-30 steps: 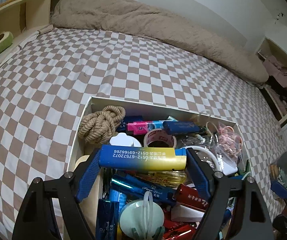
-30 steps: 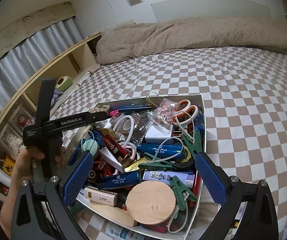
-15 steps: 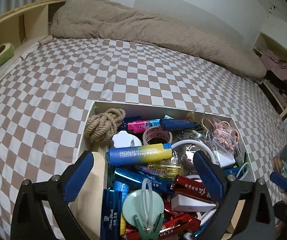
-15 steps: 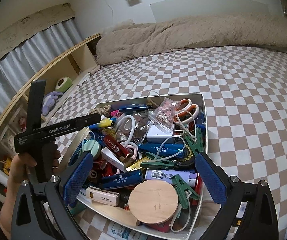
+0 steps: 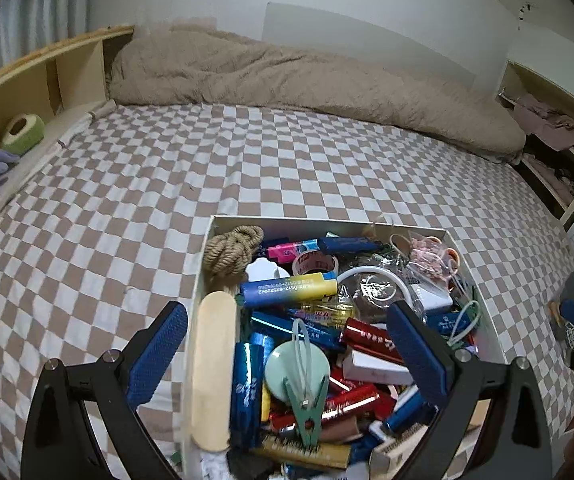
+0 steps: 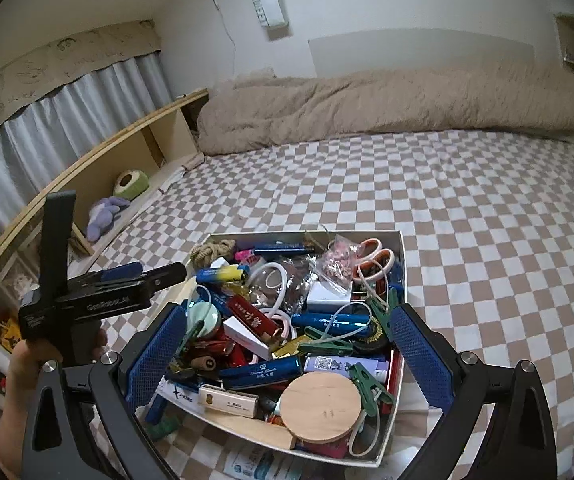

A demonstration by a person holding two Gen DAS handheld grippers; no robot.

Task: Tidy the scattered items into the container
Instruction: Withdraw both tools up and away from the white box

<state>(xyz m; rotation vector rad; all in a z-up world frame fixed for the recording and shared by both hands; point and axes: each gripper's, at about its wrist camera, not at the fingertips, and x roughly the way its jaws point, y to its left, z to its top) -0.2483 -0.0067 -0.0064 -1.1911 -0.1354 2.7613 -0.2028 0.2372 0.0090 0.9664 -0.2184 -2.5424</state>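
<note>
Beyond the left tool's (image 5: 287,354) spread tips, the blue-yellow lighter (image 5: 289,289) lies in the container (image 5: 327,225).

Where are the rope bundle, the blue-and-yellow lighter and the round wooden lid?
rope bundle (image 5: 233,249): left wrist view, middle of the coil.
blue-and-yellow lighter (image 5: 287,289): left wrist view, mid-body.
round wooden lid (image 6: 322,407): right wrist view, centre of its top face.

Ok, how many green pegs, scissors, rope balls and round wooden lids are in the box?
Green pegs: 4
Scissors: 1
Rope ball: 1
Round wooden lid: 1
Total: 7
</note>
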